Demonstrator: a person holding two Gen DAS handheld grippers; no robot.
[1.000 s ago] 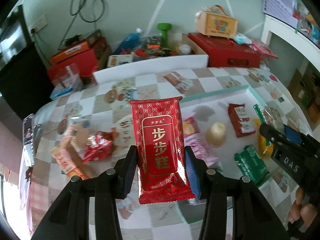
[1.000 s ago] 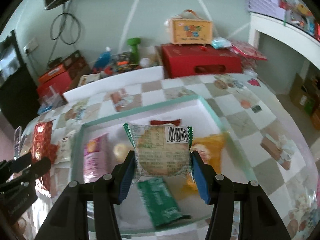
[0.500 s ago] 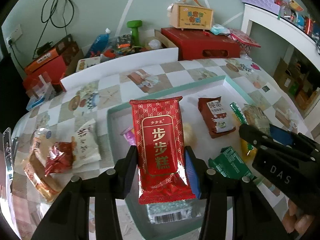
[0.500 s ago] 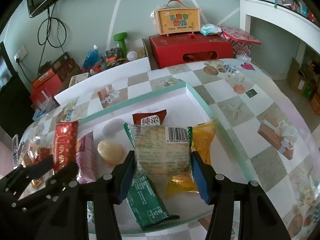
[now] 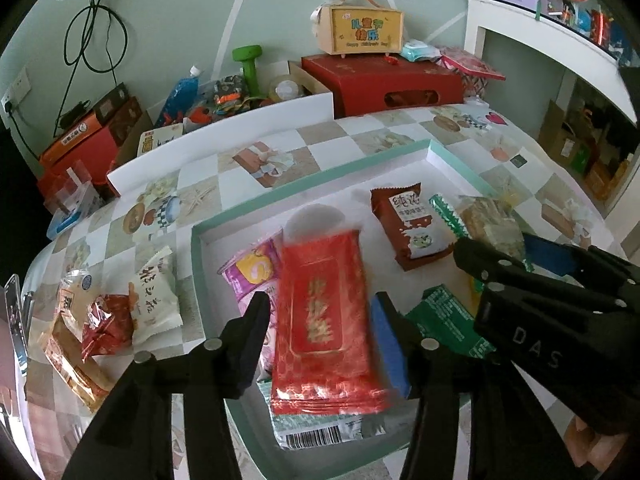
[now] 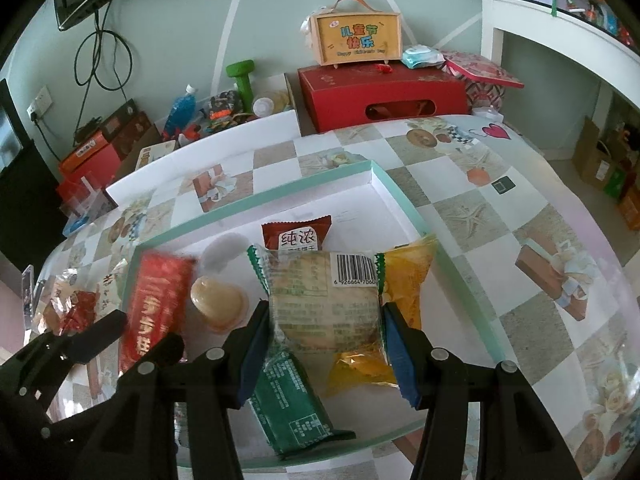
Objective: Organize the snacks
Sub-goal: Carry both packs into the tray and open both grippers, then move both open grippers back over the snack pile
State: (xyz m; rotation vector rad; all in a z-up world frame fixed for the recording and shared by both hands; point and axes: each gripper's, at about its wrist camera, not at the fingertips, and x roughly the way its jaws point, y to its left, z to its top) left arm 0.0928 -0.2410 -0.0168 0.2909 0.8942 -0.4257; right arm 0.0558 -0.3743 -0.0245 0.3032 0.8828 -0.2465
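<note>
My left gripper (image 5: 320, 312) is open above the left part of the teal-rimmed white tray (image 5: 320, 184). A long red snack pack (image 5: 324, 320), blurred, hangs loose between its spread fingers; it also shows in the right wrist view (image 6: 154, 308). My right gripper (image 6: 324, 340) is shut on a clear-wrapped round pastry with green edges and a barcode (image 6: 320, 296), held over the tray's right part. In the tray lie a brown pack (image 5: 408, 224), a green pack (image 6: 288, 400), a yellow pack (image 6: 404, 284), a pink pack (image 5: 252, 272) and a jelly cup (image 6: 218, 300).
Several snack packs (image 5: 120, 308) lie on the checkered tablecloth left of the tray. A white board (image 5: 224, 136) stands along the table's back edge. Behind it are red boxes (image 5: 384, 80), a yellow gift case (image 5: 360, 24) and a green dumbbell (image 5: 248, 64).
My left gripper has opened and let go of the red pack, which drops toward the tray. Both grippers moved further over the tray. My right gripper still holds the pastry.
</note>
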